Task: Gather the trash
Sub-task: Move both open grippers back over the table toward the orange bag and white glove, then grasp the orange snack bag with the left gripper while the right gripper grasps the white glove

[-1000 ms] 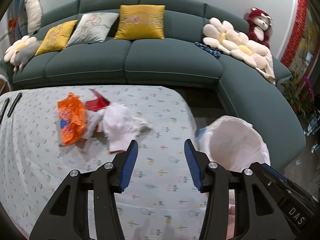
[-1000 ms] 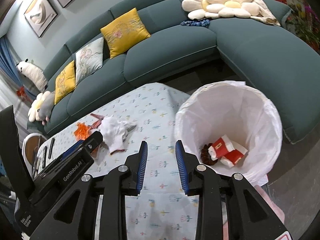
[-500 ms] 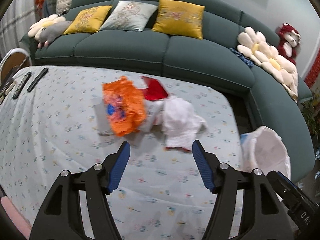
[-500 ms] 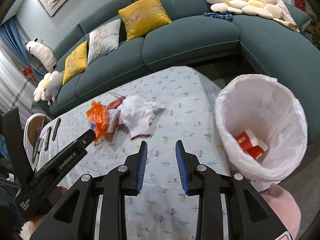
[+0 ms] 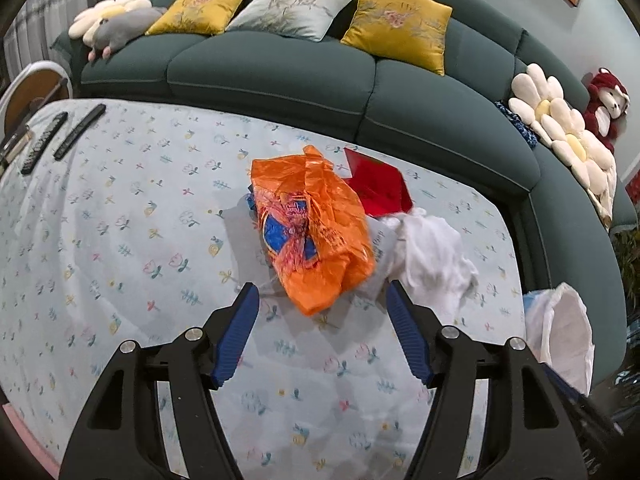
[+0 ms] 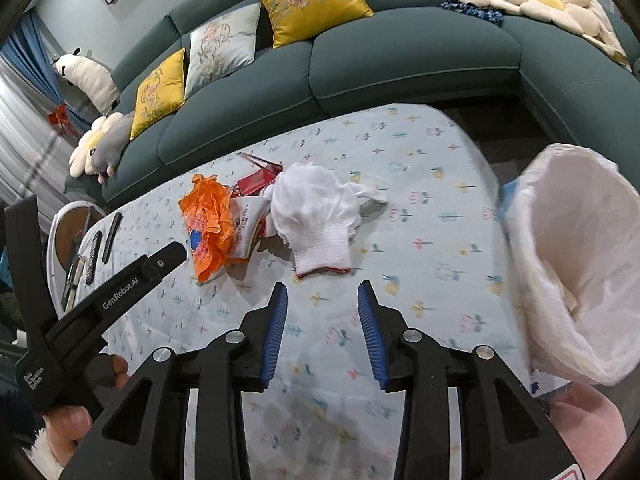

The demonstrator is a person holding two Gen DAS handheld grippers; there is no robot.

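Left gripper (image 5: pixel 322 300) is standing wide over the orange bag (image 5: pixel 316 232) on the table (image 5: pixel 120 240), gripping nothing; right gripper (image 6: pixel 322 292), opening and empty, is nearing the white glove (image 6: pixel 316 216)

On the flowered tablecloth (image 5: pixel 120 240) you have one orange plastic bag (image 5: pixel 312 232), one red packet (image 5: pixel 378 188), one white glove (image 6: pixel 316 216) and one printed white wrapper (image 6: pixel 248 224). Two dark remotes (image 5: pixel 60 136) lie at the far left, perhaps with more beside them. One white-lined bin (image 6: pixel 576 264) stands alongside, and the sofa (image 5: pixel 280 76) holds three yellow cushions (image 5: pixel 396 24) and one grey cushion (image 5: pixel 292 6).
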